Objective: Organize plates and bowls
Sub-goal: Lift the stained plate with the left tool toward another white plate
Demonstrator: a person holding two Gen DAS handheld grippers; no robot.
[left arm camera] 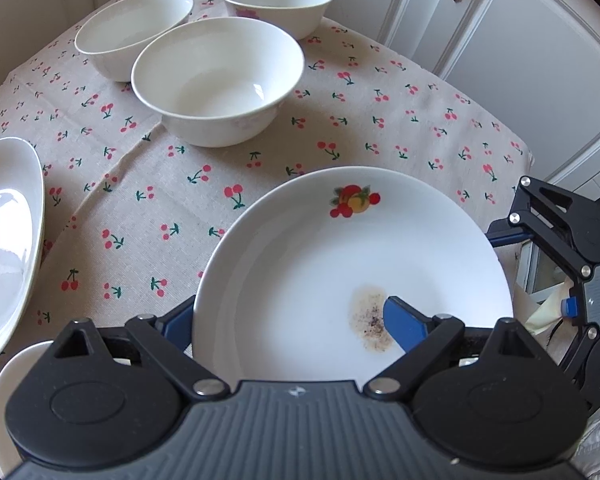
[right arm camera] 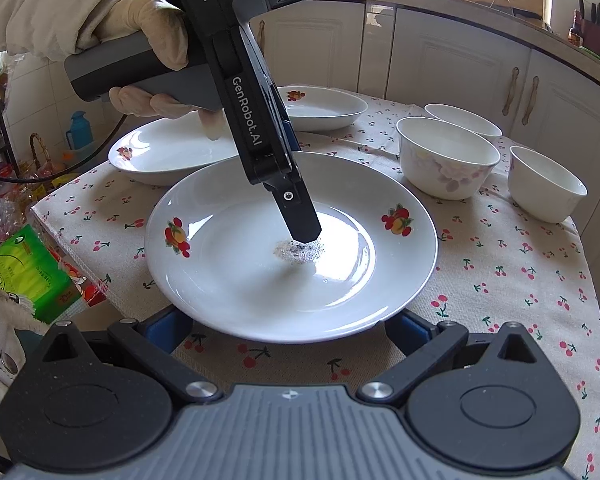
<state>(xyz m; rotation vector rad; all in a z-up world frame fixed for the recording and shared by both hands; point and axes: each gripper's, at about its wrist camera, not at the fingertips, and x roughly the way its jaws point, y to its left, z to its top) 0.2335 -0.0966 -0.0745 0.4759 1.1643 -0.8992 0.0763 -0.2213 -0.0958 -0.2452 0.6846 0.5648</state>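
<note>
A white plate with fruit decals (right arm camera: 260,276) lies on the cherry-print tablecloth (right arm camera: 500,280), with a brown speckled stain (left arm camera: 370,316) near its middle. My left gripper (left arm camera: 288,316) straddles the plate's rim: one blue finger (left arm camera: 404,326) lies on the plate beside the stain, the other is under the rim at the left. In the right wrist view the left gripper (right arm camera: 304,232) reaches down onto the stain. My right gripper (right arm camera: 288,328) is open, its fingers apart on either side of the plate's near edge. Three white bowls (left arm camera: 216,76) stand beyond.
Two more white plates (right arm camera: 172,152) lie at the table's far side in the right wrist view. A green packet (right arm camera: 32,272) sits left of the table edge. White kitchen cabinets (right arm camera: 440,52) stand behind the table.
</note>
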